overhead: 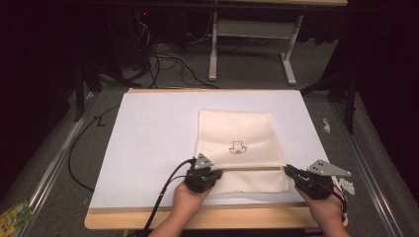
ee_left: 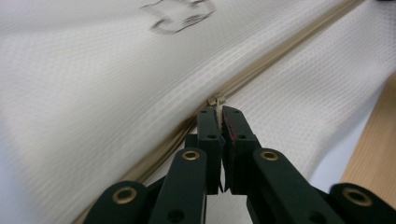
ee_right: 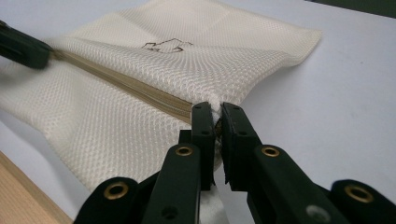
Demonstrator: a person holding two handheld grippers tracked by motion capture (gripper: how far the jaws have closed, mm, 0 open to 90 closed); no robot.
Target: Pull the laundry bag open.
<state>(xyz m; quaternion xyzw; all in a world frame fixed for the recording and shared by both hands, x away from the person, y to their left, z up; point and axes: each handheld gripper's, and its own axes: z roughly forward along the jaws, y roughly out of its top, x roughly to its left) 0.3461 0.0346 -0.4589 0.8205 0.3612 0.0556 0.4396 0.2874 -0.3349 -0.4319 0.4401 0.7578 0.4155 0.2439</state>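
A cream mesh pouch [overhead: 237,138] with a small black printed mark [overhead: 237,148] lies flat on the white mat [overhead: 148,148]. A beige zipper [overhead: 252,168] runs across its near part. My left gripper [overhead: 219,172] is at the zipper's left end; in the left gripper view its jaws [ee_left: 221,116] are shut on the metal zipper pull [ee_left: 217,101]. My right gripper [overhead: 287,169] is at the pouch's right edge. Its jaws [ee_right: 215,112] pinch the mesh corner where the zipper [ee_right: 140,91] ends. The left gripper's tip [ee_right: 23,49] shows far along the zipper in the right gripper view.
The mat covers a wooden tabletop [overhead: 197,217] whose edge runs along the near side. Cables [overhead: 168,64] and a white table frame [overhead: 213,49] stand on the floor beyond. A green packet [overhead: 12,217] lies at the lower left, and a small white scrap [overhead: 326,124] sits right of the table.
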